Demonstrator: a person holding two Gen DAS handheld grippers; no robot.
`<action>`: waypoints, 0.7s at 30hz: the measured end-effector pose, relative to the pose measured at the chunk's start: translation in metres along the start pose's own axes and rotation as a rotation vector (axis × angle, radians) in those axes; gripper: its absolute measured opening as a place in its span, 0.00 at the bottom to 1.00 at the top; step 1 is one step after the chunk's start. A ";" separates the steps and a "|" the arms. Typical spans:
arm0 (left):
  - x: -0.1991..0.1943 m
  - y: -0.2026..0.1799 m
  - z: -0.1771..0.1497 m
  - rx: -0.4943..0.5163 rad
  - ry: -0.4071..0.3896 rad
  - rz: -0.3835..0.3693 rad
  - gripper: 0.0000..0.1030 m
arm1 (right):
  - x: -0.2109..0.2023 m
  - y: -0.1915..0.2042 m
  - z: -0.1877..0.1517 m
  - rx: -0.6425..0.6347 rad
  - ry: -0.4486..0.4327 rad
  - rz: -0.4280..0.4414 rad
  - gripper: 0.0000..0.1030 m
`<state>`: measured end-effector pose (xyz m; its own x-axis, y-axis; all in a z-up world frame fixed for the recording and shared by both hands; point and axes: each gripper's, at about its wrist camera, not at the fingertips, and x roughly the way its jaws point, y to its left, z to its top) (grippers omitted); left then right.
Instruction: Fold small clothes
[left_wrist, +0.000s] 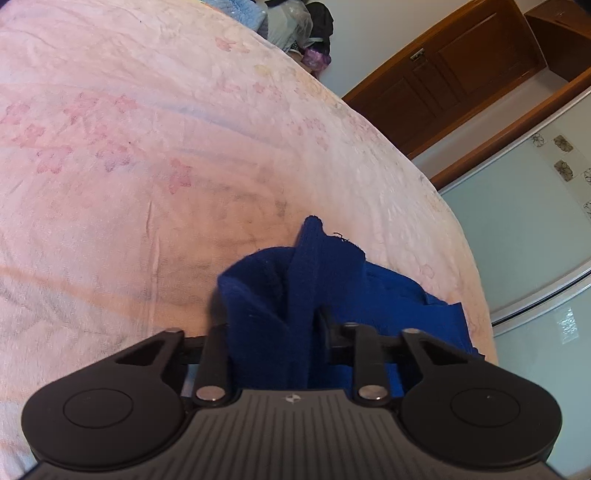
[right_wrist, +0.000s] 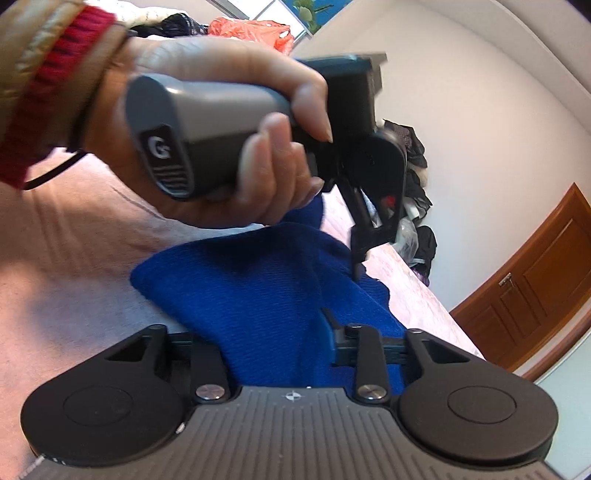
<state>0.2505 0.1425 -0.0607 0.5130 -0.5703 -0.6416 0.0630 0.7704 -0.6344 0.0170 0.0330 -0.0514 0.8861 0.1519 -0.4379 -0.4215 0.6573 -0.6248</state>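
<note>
Left wrist view: the left gripper (left_wrist: 299, 317) has its fingers clamped on a bunched blue cloth (left_wrist: 332, 280) above the pink bed (left_wrist: 147, 147). Right gripper (right_wrist: 280, 332) pinches the same cloth (right_wrist: 240, 288).

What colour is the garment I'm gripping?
Solid royal blue garment; clearest in the right wrist view.

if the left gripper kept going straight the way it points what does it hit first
Likely the pink bedspread. The left gripper is already shut on the blue garment, and past the cloth its line runs low over the bed. Depth is unclear.
</note>
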 end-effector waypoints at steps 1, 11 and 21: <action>0.000 0.000 -0.001 0.000 0.000 0.012 0.13 | -0.001 -0.001 0.000 0.003 0.001 0.004 0.27; -0.021 -0.044 -0.015 0.119 -0.090 0.137 0.09 | -0.025 -0.032 -0.004 0.171 -0.039 0.061 0.09; -0.037 -0.110 -0.025 0.226 -0.184 0.198 0.09 | -0.059 -0.084 -0.027 0.403 -0.077 0.082 0.08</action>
<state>0.2035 0.0718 0.0216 0.6784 -0.3585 -0.6413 0.1244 0.9163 -0.3806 -0.0050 -0.0514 0.0093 0.8708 0.2608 -0.4167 -0.3960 0.8744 -0.2804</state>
